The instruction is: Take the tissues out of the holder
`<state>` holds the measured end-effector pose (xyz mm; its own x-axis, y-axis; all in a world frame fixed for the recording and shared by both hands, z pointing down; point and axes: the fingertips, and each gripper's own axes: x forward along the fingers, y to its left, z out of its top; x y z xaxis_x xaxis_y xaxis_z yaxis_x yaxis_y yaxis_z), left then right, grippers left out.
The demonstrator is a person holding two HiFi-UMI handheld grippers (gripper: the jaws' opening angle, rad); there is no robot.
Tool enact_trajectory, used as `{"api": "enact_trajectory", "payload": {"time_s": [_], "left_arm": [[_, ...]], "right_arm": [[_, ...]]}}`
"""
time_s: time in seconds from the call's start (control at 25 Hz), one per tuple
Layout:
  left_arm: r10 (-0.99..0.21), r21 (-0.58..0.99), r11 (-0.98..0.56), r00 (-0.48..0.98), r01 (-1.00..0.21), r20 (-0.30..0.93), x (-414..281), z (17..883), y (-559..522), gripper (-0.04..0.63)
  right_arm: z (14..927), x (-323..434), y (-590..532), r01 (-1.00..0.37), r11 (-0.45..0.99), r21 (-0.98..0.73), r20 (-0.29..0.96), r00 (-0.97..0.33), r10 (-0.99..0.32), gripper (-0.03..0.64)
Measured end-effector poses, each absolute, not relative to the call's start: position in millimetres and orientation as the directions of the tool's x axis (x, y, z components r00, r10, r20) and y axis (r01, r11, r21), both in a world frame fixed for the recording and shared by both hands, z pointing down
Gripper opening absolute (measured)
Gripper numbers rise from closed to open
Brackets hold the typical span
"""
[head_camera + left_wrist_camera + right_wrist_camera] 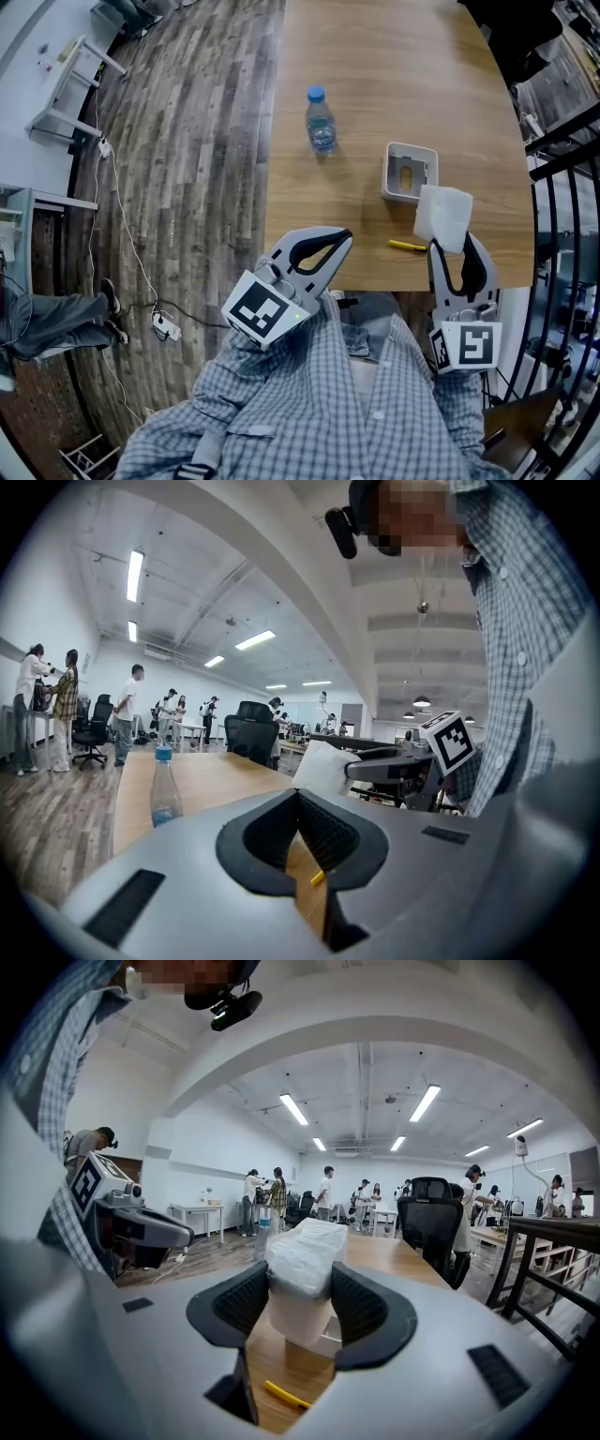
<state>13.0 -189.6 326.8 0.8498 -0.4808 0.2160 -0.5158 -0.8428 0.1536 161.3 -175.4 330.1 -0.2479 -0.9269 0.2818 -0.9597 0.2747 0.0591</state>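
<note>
A white tissue pack (442,217) is clamped between the jaws of my right gripper (448,239), lifted just above the table's near edge. In the right gripper view the tissue pack (302,1260) fills the gap of the right gripper (300,1288), with both pads pressing its sides. The white holder (412,147) stands on the wooden table (375,56) beyond and left of the pack, its inside holding no tissues. My left gripper (343,238) hovers at the table's near edge, left of the pack, jaws together on nothing; the left gripper (300,799) shows its tips meeting.
A water bottle (320,120) with a blue cap stands left of the holder and farther away. A yellow pen-like item (407,247) lies near the front edge. Wood floor and a cable lie to the left. People and office chairs fill the background.
</note>
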Motion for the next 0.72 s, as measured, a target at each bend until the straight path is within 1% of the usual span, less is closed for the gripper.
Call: {"api": "enact_trajectory", "payload": {"time_s": [0.72], "left_arm": [[-0.469,0.146,-0.852,0.858,-0.502,0.211,18.3,325.2,-185.9,0.008]], "right_arm": [[327.9,158.9,-170.4,-0.950,0.300,0.089,0.295,-0.263,-0.919,0.218]]}}
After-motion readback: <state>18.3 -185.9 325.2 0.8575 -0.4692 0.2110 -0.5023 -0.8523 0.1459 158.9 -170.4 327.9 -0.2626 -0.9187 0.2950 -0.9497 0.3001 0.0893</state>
